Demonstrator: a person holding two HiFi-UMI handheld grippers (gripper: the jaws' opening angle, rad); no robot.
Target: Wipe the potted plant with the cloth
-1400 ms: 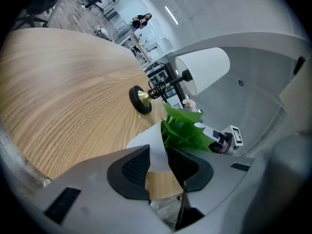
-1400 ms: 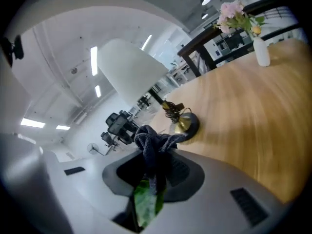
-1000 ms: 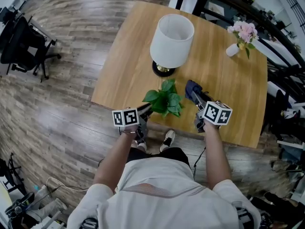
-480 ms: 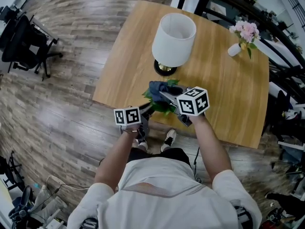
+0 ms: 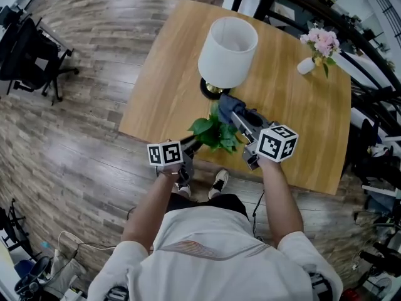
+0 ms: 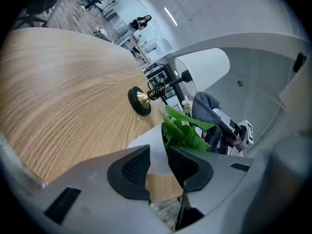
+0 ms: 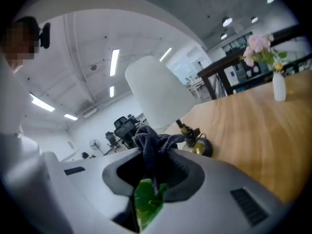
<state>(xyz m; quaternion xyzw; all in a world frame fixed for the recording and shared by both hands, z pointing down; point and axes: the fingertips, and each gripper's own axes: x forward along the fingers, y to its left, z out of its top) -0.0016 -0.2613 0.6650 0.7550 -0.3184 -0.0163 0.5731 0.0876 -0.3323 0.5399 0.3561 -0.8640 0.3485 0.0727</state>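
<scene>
Head view: the potted plant (image 5: 216, 132), its leaves broad, glossy and pointed, stands near the 6 o'clock edge of the pale, wood-grained tabletop (image 5: 169, 74). Just beyond it, at 12 o'clock, is a lamp (image 5: 227, 46) with a smooth white drum shade and a round black-and-brass base (image 5: 212, 91). The left gripper (image 5: 193, 144) reaches in from 7 o'clock. In the left gripper view its ribbed black jaws are clenched on the plant's smooth white pot (image 6: 148, 147). The right gripper (image 5: 238, 115) comes in from 4 o'clock. Its jaws are clamped on the cloth (image 5: 227, 102), a crumpled dark blue bunch with a nubby weave, held over the leaves on the lamp side. In the right gripper view a green leaf (image 7: 146, 201) shows right under that cloth. A small white vase (image 5: 306, 66) of pink flowers (image 5: 321, 41) stands well apart, at the tabletop's 2 o'clock corner.
</scene>
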